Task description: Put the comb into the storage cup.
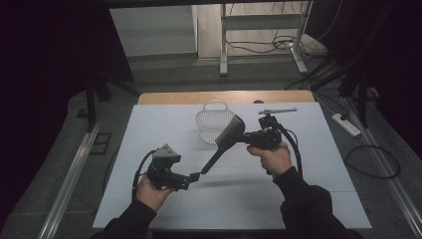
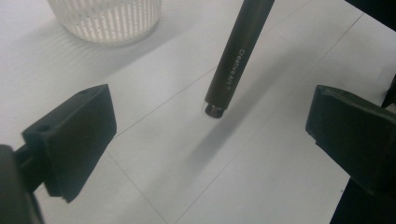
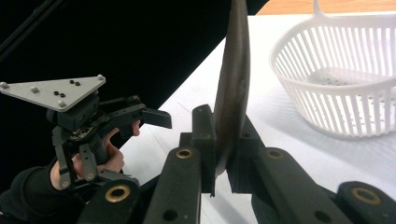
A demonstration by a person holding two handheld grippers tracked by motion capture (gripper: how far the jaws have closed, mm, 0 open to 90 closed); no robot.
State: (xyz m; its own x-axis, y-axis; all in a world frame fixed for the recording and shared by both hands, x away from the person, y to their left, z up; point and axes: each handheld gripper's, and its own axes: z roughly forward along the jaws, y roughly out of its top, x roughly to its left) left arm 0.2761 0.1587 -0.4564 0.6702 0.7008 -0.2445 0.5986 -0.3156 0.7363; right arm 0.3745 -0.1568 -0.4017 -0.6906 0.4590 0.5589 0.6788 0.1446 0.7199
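A white tabletop (image 1: 149,149) is lit in a dark room; a white basket (image 1: 214,124) is seen near its far edge.

In the left gripper view, the left hand-held gripper (image 2: 210,135) is held wide open around the tip of the brush handle (image 2: 236,56).

In the right gripper view, the right hand-held gripper (image 3: 223,140) is clamped on the brush head (image 3: 233,84), which is judged light, stiff and best taken at the handle.

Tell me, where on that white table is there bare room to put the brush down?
The near strip of the white table between the two forearms is bare, as is its left side beyond the left tool. The middle is crowded: the brush slants across it, held by the right tool, with the basket behind.
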